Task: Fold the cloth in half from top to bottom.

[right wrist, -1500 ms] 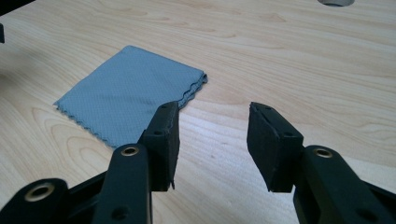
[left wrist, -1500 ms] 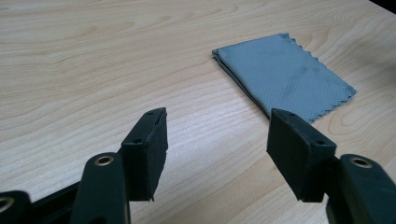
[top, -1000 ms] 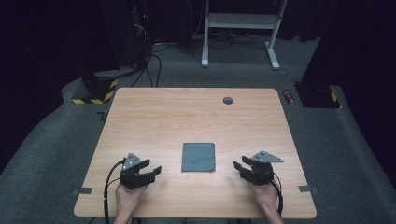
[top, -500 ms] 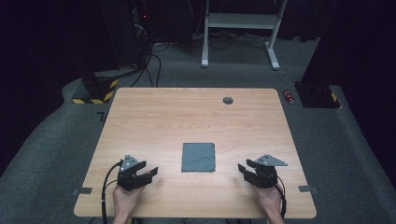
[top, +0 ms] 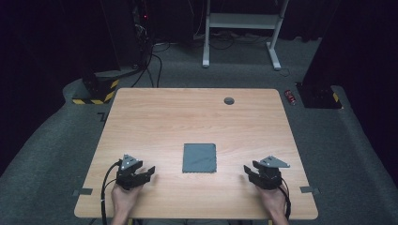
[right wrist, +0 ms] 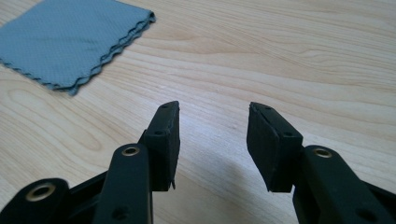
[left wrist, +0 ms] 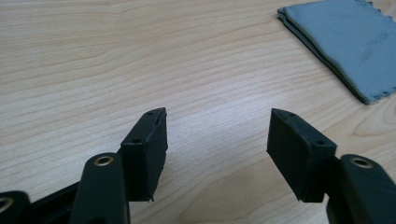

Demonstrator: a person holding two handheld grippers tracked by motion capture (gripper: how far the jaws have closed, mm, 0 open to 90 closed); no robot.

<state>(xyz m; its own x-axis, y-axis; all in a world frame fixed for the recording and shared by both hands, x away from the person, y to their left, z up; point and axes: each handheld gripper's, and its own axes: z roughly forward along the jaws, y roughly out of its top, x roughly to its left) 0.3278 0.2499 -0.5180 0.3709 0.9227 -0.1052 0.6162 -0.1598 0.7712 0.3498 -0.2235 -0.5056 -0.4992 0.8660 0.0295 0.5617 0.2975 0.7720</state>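
Observation:
A folded grey cloth (top: 200,158) lies flat near the middle of the wooden table (top: 187,117), toward its front. My left gripper (top: 148,171) rests low on the table to the cloth's left, jaws open with only bare wood between them. The cloth (left wrist: 345,42) sits at the upper right in the left gripper view, well clear of the left gripper (left wrist: 218,121). My right gripper (top: 248,170) rests to the cloth's right, open and holding nothing. In the right gripper view the cloth (right wrist: 70,42) lies at the upper left, beyond the right gripper (right wrist: 212,114).
A small dark round grommet (top: 229,101) sits near the table's far edge. Beyond the table stand a white frame (top: 241,21), dark equipment with cables (top: 141,47) and a yellow-black striped base (top: 96,91). A red object (top: 291,97) lies on the carpet at the right.
Both grippers have drawn back slightly toward the table's front edge. The cloth has not moved.

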